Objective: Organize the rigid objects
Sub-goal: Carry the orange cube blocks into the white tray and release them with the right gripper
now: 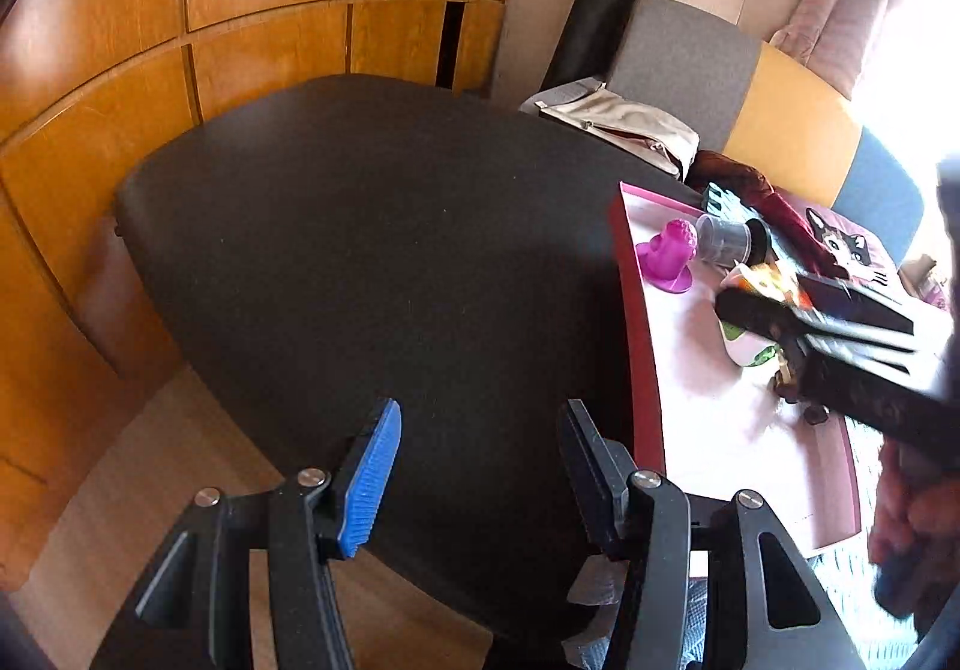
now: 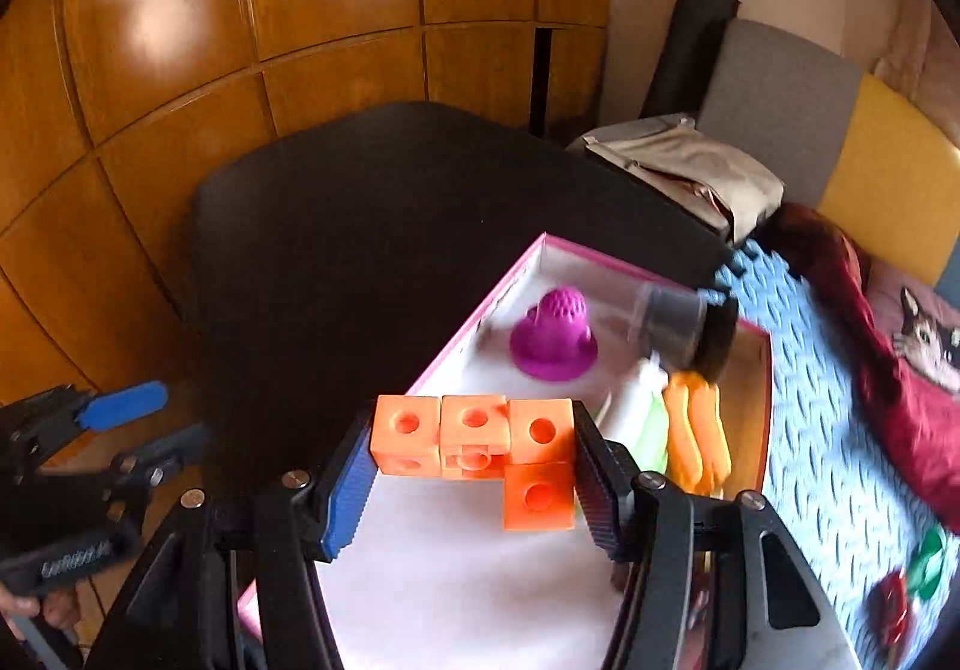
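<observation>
My right gripper [image 2: 474,466] is shut on an L-shaped piece of linked orange cubes [image 2: 474,433], held above the white floor of a pink-rimmed box [image 2: 543,241]. In the box lie a purple knobbly toy [image 2: 555,337], a clear jar with a black lid [image 2: 675,319], an orange piece [image 2: 696,430] and a white and green item [image 2: 639,418]. My left gripper [image 1: 480,478] stands open over the black table [image 1: 360,250], with nothing between its fingers. It is left of the box [image 1: 636,310]. The right gripper [image 1: 780,304] shows blurred over the box.
Wooden cupboard doors [image 1: 240,10] stand behind the table. Right of the box lies a blue foam mat [image 2: 810,418] with small green and red items [image 2: 927,568]. Beyond it are a red cat-print cushion [image 2: 918,358], a beige bag [image 2: 690,166] and a rolled black mat [image 2: 696,34].
</observation>
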